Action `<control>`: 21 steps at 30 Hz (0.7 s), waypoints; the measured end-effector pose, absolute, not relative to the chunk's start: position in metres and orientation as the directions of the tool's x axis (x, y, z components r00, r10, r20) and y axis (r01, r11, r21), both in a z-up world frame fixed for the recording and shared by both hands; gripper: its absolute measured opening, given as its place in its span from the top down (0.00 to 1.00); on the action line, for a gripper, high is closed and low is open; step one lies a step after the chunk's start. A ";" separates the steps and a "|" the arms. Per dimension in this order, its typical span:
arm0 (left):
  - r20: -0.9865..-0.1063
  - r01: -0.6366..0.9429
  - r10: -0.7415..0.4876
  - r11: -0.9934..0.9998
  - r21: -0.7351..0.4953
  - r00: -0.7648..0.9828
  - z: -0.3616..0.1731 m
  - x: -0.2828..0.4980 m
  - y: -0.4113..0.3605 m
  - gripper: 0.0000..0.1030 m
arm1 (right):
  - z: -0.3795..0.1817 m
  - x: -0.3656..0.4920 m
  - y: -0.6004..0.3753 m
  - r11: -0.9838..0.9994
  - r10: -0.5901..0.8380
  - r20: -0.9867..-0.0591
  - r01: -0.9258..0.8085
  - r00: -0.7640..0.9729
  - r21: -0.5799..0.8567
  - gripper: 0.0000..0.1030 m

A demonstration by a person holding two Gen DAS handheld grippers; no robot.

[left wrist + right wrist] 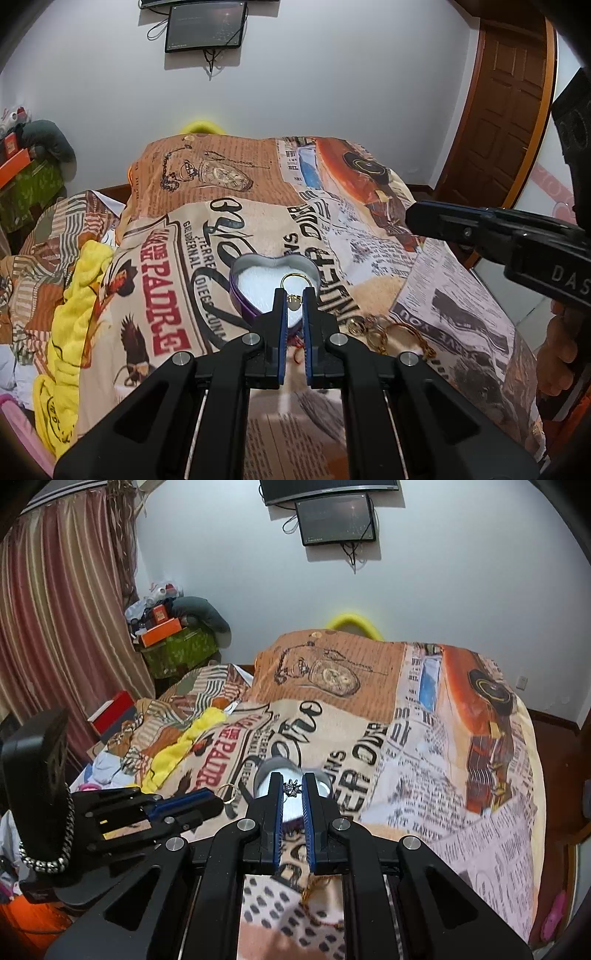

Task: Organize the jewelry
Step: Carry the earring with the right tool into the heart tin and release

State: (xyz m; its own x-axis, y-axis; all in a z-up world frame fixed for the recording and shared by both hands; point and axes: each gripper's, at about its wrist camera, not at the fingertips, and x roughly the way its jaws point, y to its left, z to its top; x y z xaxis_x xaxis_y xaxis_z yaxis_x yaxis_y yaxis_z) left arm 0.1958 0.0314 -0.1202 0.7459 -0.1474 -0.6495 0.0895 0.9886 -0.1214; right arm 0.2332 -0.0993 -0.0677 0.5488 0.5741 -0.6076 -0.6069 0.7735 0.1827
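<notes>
A heart-shaped purple tin (pixel 258 267) with white padding lies on the printed bedspread (pixel 369 236). My left gripper (pixel 294 295) is shut on a gold ring with a small charm (pixel 294 282) and holds it over the tin. In the right wrist view the left gripper (pixel 221 799) shows at the left with the gold ring (pixel 229 790). My right gripper (pixel 293 782) is shut on a small silver spiky piece (pixel 293 787), above the tin (pixel 275 771). More gold jewelry (pixel 384 332) lies on the bed right of the tin.
A yellow towel (pixel 74 295) lies along the bed's left side. A wooden door (pixel 506 122) is at the right, screens (pixel 338 517) on the far wall. Boxes and clutter (pixel 162 631) stand by the curtain. A gold chain (pixel 317 886) lies under the right gripper.
</notes>
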 end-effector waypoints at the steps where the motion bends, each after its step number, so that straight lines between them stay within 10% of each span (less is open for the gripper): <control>1: -0.649 0.088 -0.143 0.989 -0.118 0.747 -0.121 0.198 0.033 0.94 | -0.068 0.235 -0.099 0.773 0.576 -0.606 -0.608 0.549 0.184 0.91; 21: -0.742 0.110 -0.178 0.984 -0.140 0.646 -0.157 0.259 0.044 0.94 | -0.117 0.294 -0.065 0.745 0.563 -0.727 -0.622 0.394 0.240 0.91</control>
State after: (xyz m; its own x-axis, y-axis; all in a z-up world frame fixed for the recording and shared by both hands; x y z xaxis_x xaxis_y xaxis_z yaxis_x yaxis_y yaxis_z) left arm 0.2592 0.0443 -0.1570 0.6458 -0.1782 -0.7424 0.1101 0.9839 -0.1404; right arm 0.2944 -0.0653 -0.1166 0.3936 0.5630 -0.7267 -0.6224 0.7450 0.2401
